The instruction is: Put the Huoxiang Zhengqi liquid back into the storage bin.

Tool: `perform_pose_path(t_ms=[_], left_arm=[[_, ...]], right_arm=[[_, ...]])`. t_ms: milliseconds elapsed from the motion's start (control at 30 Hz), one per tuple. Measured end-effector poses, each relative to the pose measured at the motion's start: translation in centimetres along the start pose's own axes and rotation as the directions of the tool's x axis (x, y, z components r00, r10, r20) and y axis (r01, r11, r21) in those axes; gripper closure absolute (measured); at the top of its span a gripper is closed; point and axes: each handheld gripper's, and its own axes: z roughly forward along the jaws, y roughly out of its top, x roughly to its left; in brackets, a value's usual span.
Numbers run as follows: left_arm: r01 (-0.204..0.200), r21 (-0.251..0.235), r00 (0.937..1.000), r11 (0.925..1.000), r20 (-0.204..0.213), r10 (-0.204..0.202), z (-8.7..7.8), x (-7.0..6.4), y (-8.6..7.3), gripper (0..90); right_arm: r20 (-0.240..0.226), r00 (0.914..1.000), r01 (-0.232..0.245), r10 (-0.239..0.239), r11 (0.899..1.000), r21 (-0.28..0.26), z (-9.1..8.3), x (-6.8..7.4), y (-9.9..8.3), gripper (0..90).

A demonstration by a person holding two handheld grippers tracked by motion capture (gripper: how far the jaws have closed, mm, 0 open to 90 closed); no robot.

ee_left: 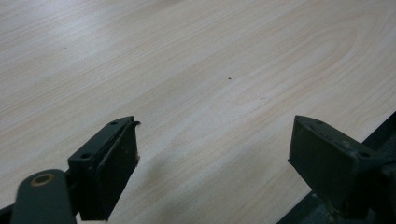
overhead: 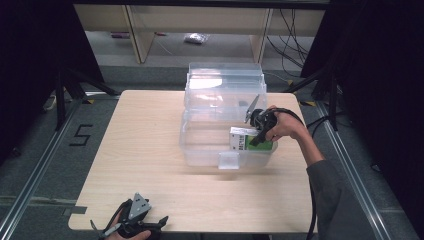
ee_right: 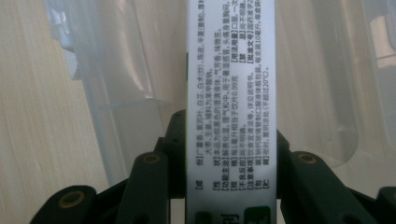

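Note:
A clear plastic bin [overhead: 200,145] with its lid standing open sits at the far middle of the wooden table [overhead: 150,150]. My right gripper [overhead: 256,136] reaches into the bin's right part and is shut on a white and green box [overhead: 246,139]. In the right gripper view the box [ee_right: 231,93] is a narrow white face with printed text, clamped between the two black jaws of the right gripper [ee_right: 231,163], over the bin's clear wall [ee_right: 116,93]. My left gripper [overhead: 150,225] rests at the table's near left edge. It [ee_left: 212,144] stands open over bare wood.
The bin's lid [overhead: 225,85] leans back toward the far edge, and a small clear latch [overhead: 229,161] sticks out at its front. Black stand legs flank the table on both sides. A cable [overhead: 312,200] trails along the right forearm.

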Motion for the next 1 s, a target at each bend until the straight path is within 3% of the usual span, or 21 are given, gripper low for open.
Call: perform_pose_path(t_ms=[100,133,167,200,233,633,700,733,833,867,933,967,1000], left_arm=[[-0.006,0.006,1.0,1.0,-0.007,0.006,-0.1,0.0,0.0,15.0],[-0.035,0.035,0.9994,0.9988,-0.002,0.035,-0.3,0.3,0.1,15.0],[-0.035,0.035,0.9994,0.9988,-0.002,0.035,-0.3,0.3,0.1,15.0],[-0.034,0.035,0.9994,0.9988,-0.002,0.034,-0.3,0.3,0.1,15.0],[0.011,-0.012,0.9999,0.9999,0.002,-0.011,0.0,-0.1,0.0,15.0],[0.009,-0.008,1.0,0.9999,0.002,-0.009,0.0,-0.1,0.0,15.0],[0.01,-0.008,0.9999,0.9999,-0.005,-0.01,0.0,-0.1,0.0,15.0],[0.008,-0.007,1.0,0.9999,-0.001,-0.008,0.0,-0.1,0.0,15.0],[0.007,-0.006,1.0,1.0,0.001,-0.007,0.0,-0.1,0.0,15.0],[-0.047,0.031,0.9988,0.9984,-0.011,0.047,-0.2,0.2,0.1,15.0],[-0.021,0.011,0.9996,0.9997,-0.02,0.021,-0.1,0.0,0.1,15.0],[0.009,-0.008,1.0,0.9999,-0.001,-0.009,0.0,-0.2,0.0,15.0],[0.007,-0.004,1.0,1.0,-0.001,-0.007,0.0,-0.1,0.0,15.0]], right_arm=[[0.004,1.0,0.009,-0.009,1.0,-0.009,0.2,-0.1,0.1,64.5],[0.004,1.0,0.008,-0.008,1.0,-0.011,0.4,0.0,0.1,64.5],[0.004,1.0,0.008,-0.008,1.0,-0.011,0.4,0.0,0.1,64.5],[0.008,0.9998,0.016,-0.016,1.0,-0.002,0.5,0.0,0.2,64.5],[0.003,0.9998,0.02,-0.02,1.0,-0.003,0.6,0.0,0.3,64.4],[-0.011,0.9997,0.02,-0.02,1.0,0.009,1.2,0.1,0.5,62.2],[-0.018,0.9998,-0.012,0.012,1.0,-0.001,0.8,0.3,0.5,61.4],[-0.021,0.9996,0.015,-0.016,0.999,-0.031,0.4,0.4,0.6,59.3],[-0.017,0.9998,0.011,-0.012,0.999,-0.034,-0.1,0.6,0.6,57.6],[-0.016,0.9999,0.004,-0.005,0.999,-0.05,-0.5,0.7,0.6,55.9],[-0.006,1.0,-0.001,0.001,0.998,-0.057,-0.8,0.8,0.6,55.0],[-0.019,0.999,-0.041,0.04,0.997,-0.062,-1.0,1.1,0.6,54.4],[-0.018,0.9992,-0.037,0.036,0.997,-0.071,-1.1,1.1,0.5,54.0]])
